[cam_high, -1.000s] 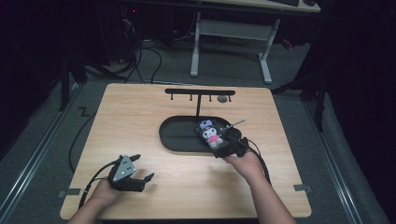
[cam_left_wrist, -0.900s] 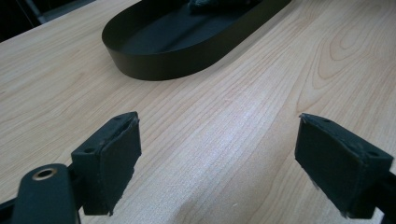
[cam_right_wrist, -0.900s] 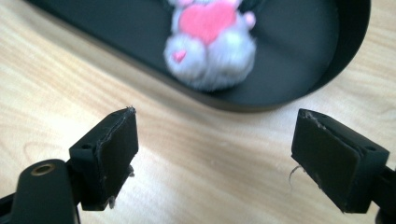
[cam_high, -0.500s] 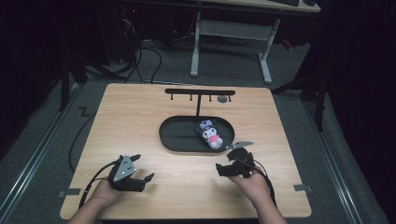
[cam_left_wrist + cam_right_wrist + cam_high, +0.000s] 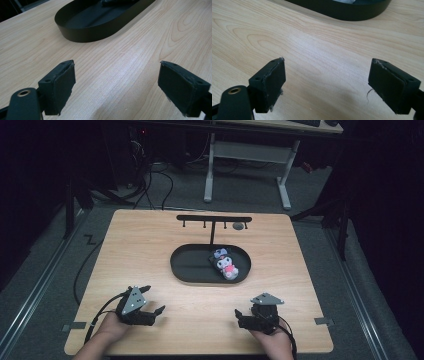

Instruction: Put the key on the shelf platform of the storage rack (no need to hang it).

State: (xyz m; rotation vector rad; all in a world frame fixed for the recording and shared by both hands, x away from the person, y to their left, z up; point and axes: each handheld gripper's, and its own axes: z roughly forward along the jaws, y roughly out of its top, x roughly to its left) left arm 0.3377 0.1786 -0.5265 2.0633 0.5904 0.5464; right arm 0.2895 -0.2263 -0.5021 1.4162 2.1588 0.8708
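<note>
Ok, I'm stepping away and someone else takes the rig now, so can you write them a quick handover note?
Left tongs: open, empty, resting at the near left of the light wooden table.
Right tongs: open, empty, near right.
The small plush toy with dark head and pink body lies in the right end of the black oval tray, mid-table, free of both tongs.
Done: toy is in the tray.
Left: seemingly nothing with the toy; the black hook rack behind the tray looks bare.

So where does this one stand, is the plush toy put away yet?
Looks done: the plush toy lies inside the black oval tray. Nothing is in hand; the left gripper and right gripper sit open near the table's front edge. Nothing visibly remains.
</note>
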